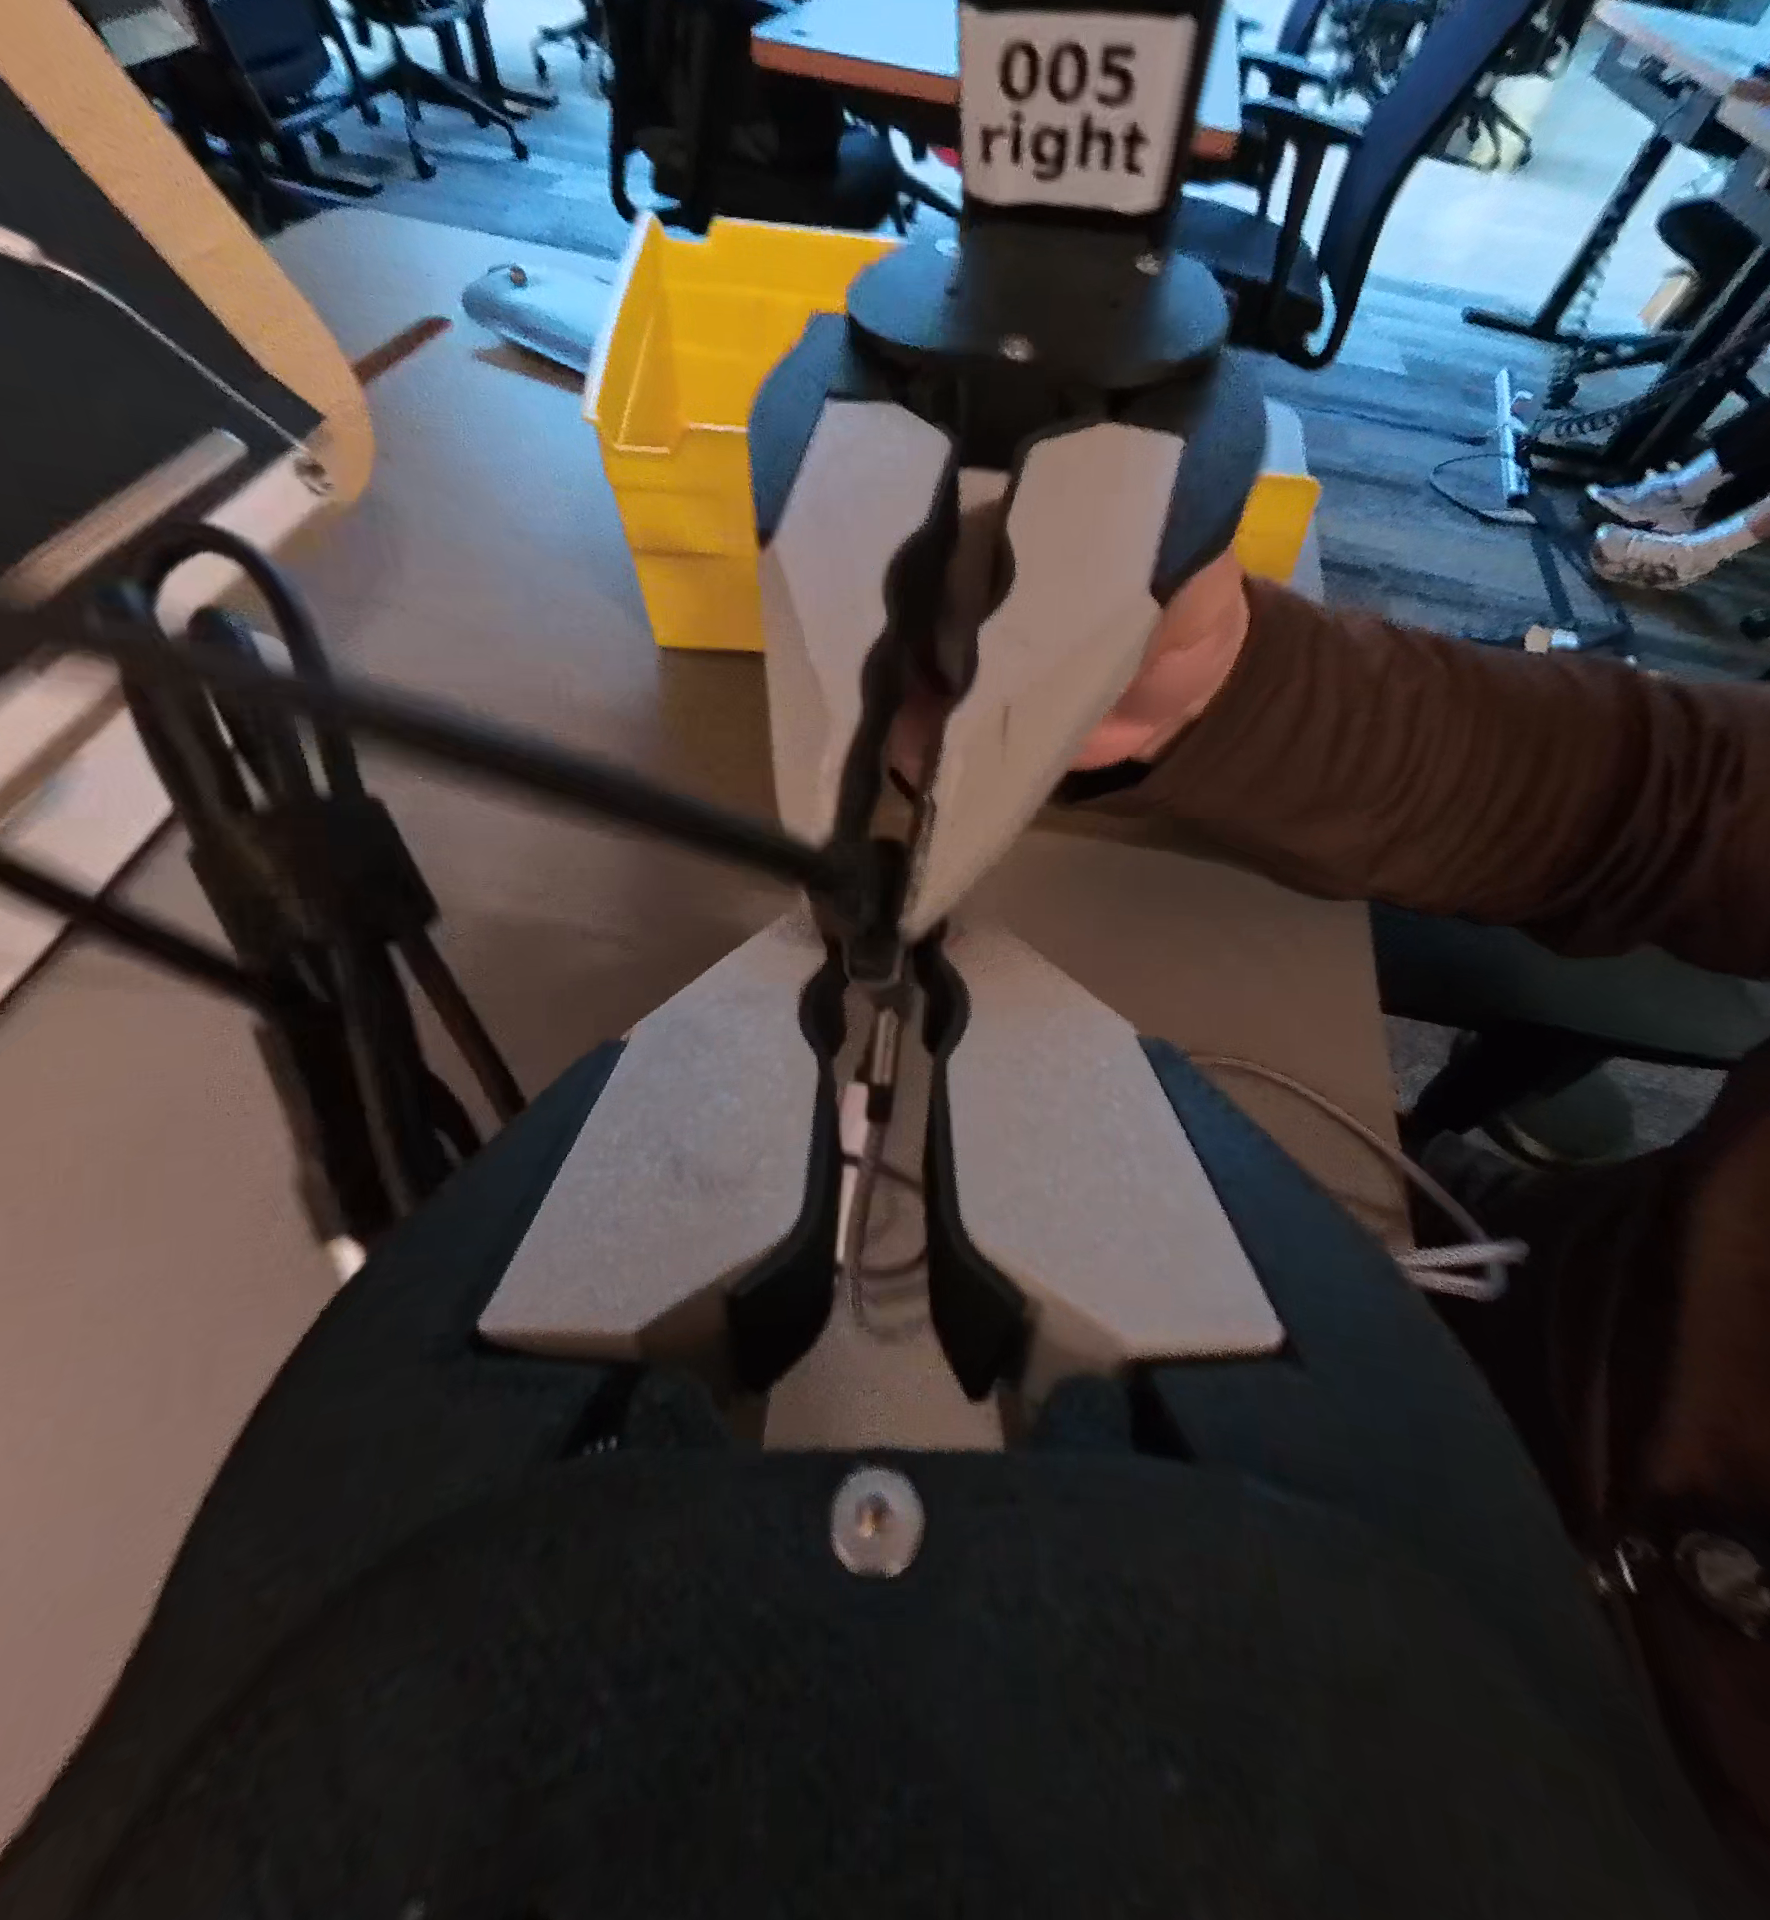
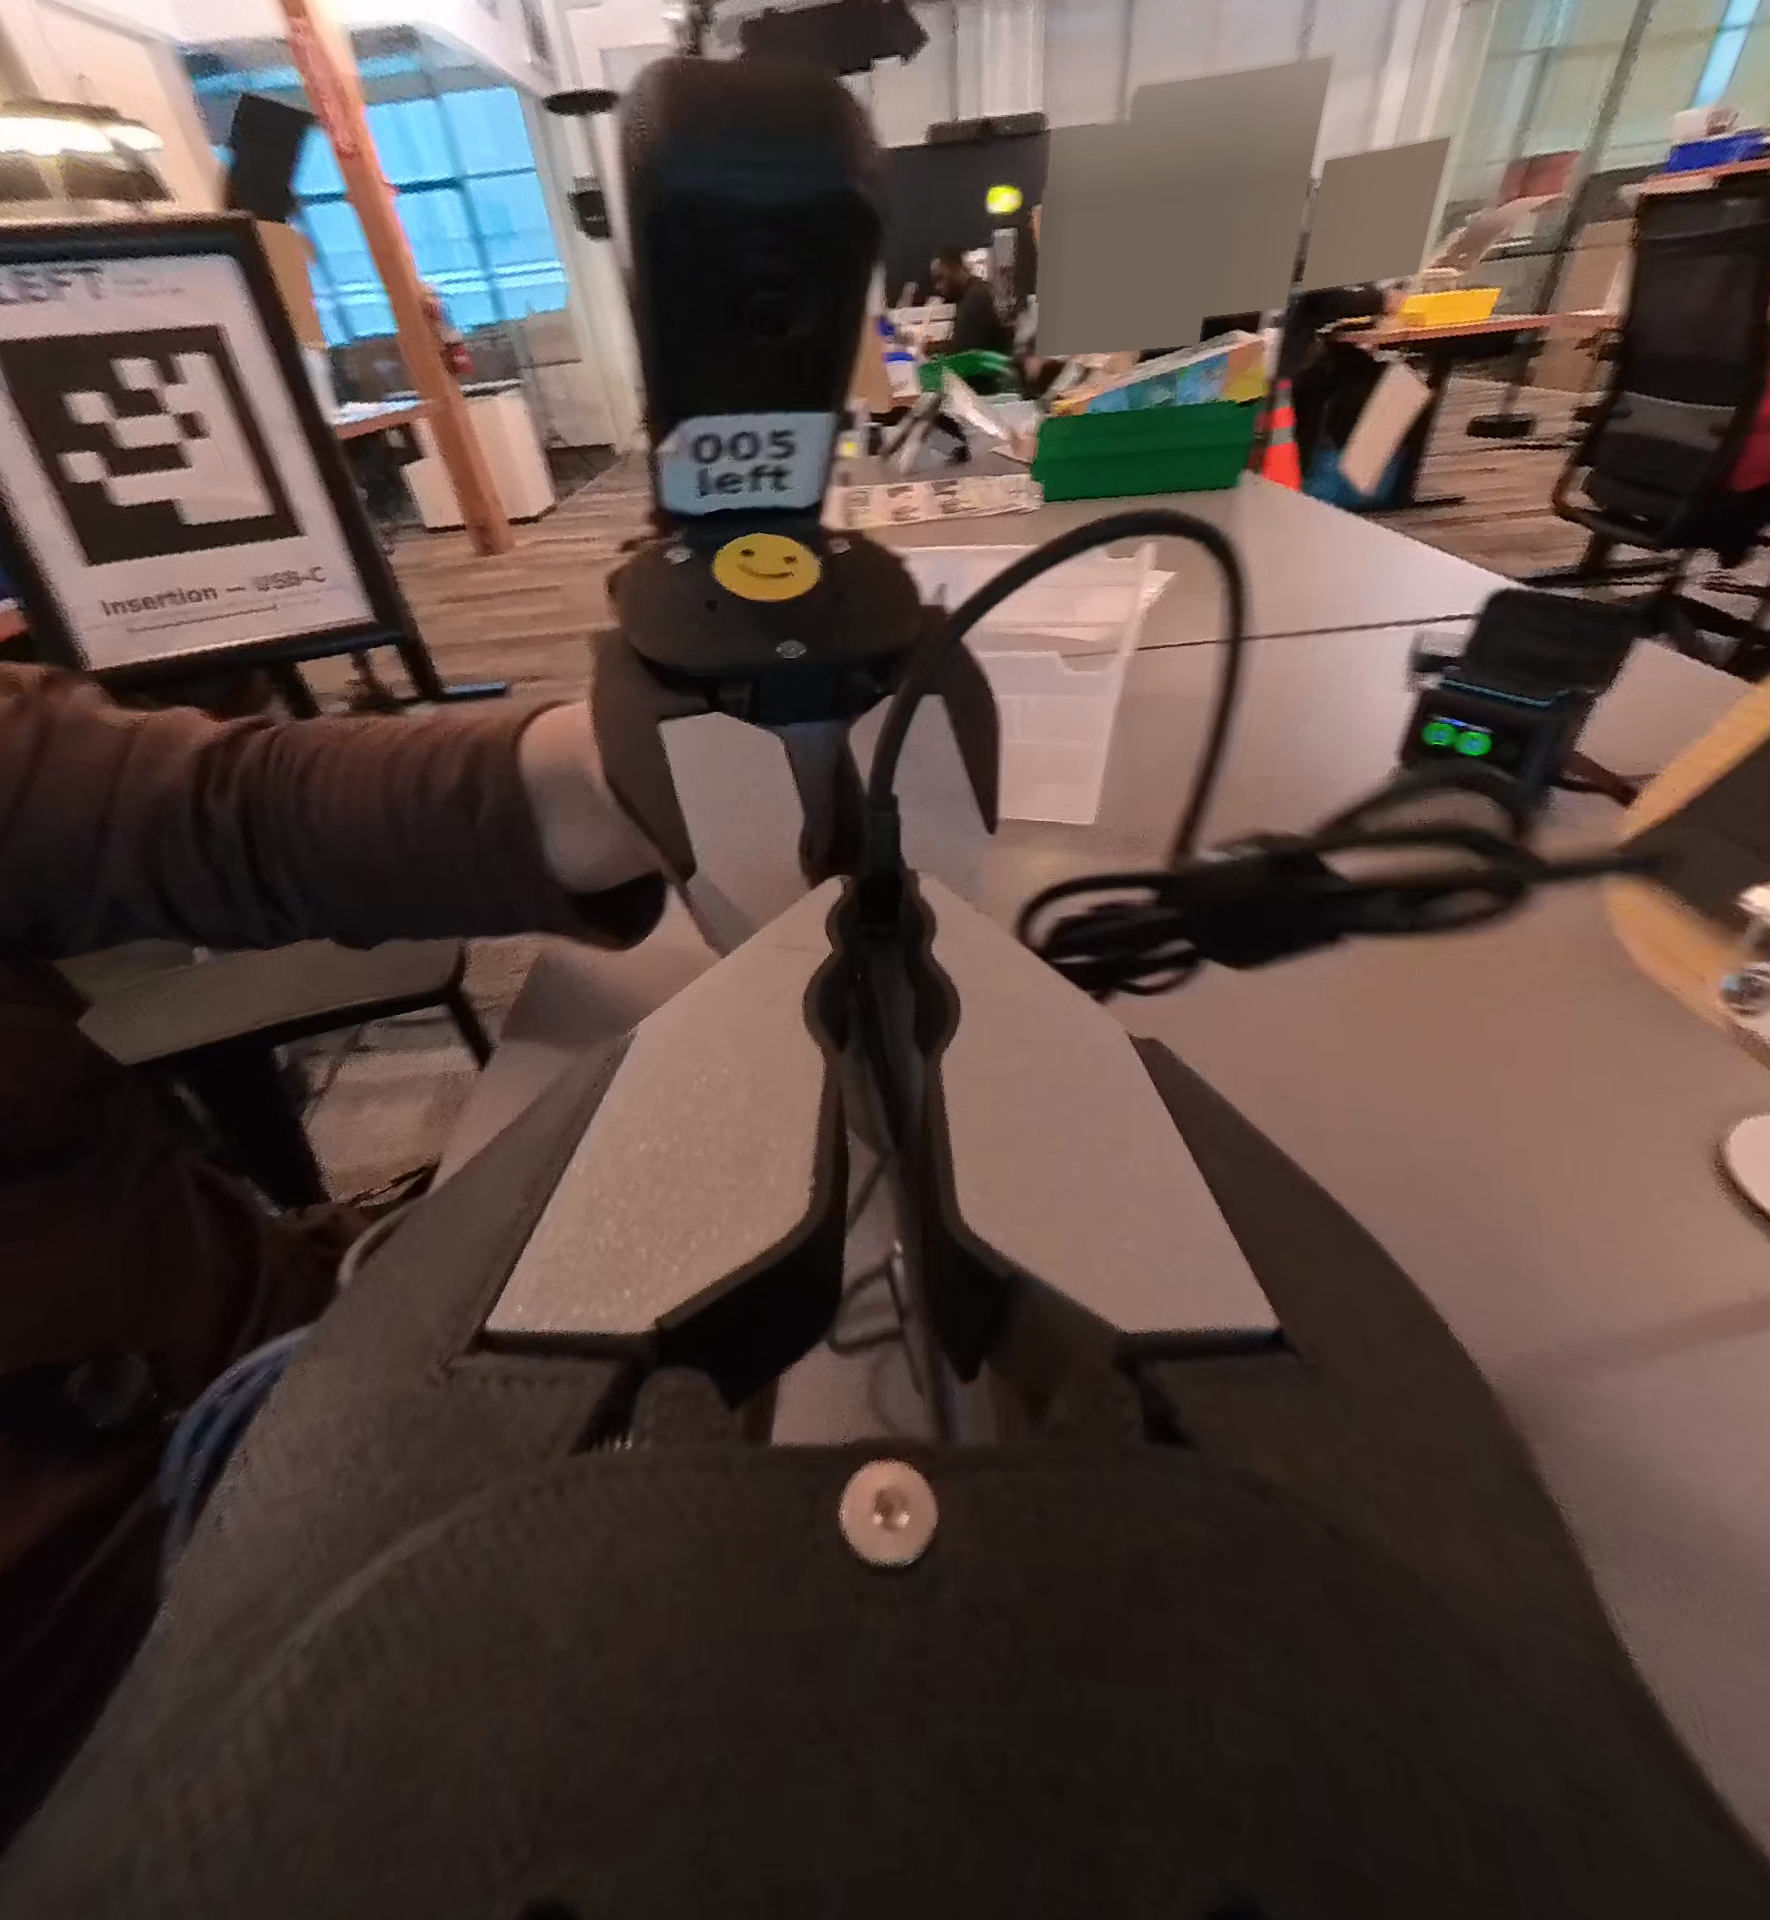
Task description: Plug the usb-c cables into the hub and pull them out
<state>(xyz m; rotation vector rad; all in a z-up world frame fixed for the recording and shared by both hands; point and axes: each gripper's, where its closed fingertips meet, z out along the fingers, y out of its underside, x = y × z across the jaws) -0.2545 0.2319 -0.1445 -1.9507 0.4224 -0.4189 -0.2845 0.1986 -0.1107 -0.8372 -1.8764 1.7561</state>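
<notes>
Two tools tip to tip: left tool (image 1: 882,1003) gripping hub (image 1: 883,1049), right tool (image 2: 879,935) gripping black cable (image 2: 1089,561).

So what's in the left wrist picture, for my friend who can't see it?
Two grey grippers meet tip to tip above a brown table: the left gripper holds a small silver hub, and the right gripper pinches a black USB-C cable at it. A yellow bin sits behind.

The left gripper (image 1: 883,997) and right gripper (image 2: 881,935) meet tip to tip above the table, both jaws pinched nearly closed, brown-sleeved arms reaching in.
</notes>
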